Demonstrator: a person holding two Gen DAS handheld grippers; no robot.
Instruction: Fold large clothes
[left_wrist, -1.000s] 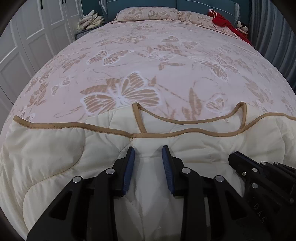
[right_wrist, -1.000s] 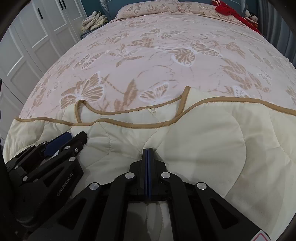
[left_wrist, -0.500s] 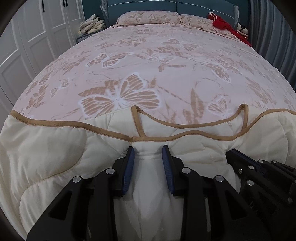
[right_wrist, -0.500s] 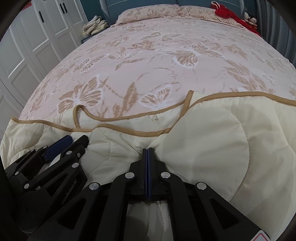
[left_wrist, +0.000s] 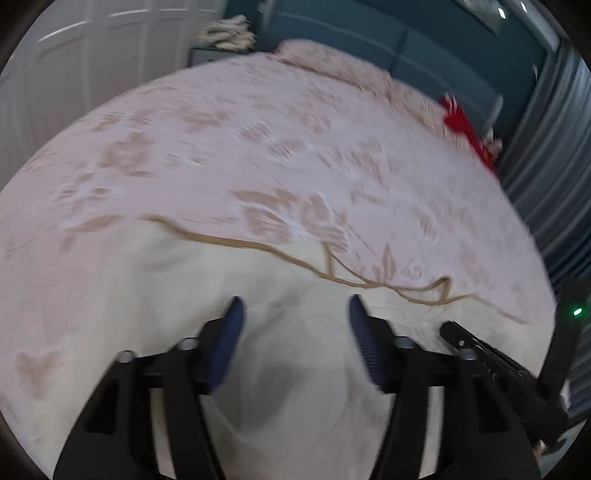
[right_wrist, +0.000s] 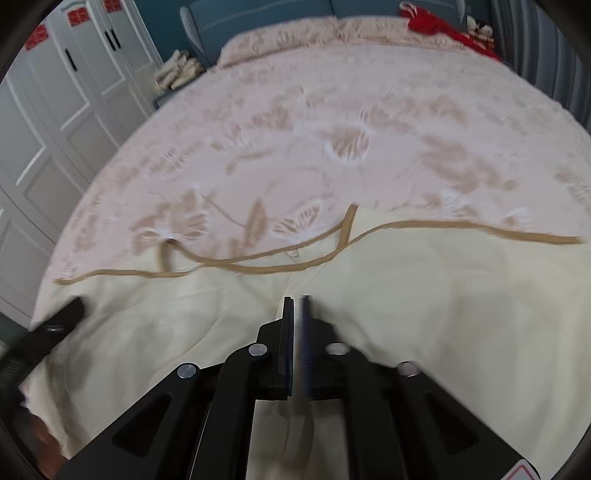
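Observation:
A cream quilted garment (left_wrist: 147, 295) with tan trim (left_wrist: 258, 247) lies spread on the near part of the bed. In the blurred left wrist view my left gripper (left_wrist: 295, 301) hovers above it, its jaws opening wide. Cloth lies below them, and the blue pads (left_wrist: 229, 332) do not touch it. My right gripper (right_wrist: 297, 299) sits low over the garment (right_wrist: 443, 295). Its jaws are opening, with a thin gap between the pads, and I cannot tell whether cloth is still caught there. Each gripper also shows in the other's view, the right gripper (left_wrist: 448, 326) at lower right and the left gripper (right_wrist: 70, 310) at lower left.
A pink bed cover (right_wrist: 369, 92) with tan butterflies spreads beyond the garment to the pillows (right_wrist: 295, 33). Red cloth (right_wrist: 436, 22) lies at the far right corner. White wardrobe doors (right_wrist: 55, 110) and a pile of pale cloth (right_wrist: 177, 70) stand left; a grey curtain (left_wrist: 554, 147) hangs right.
My left gripper has opened wide, let go of the cloth fold, lifted and swung away to the left with a roll. The right jaws have parted slightly and risen a little.

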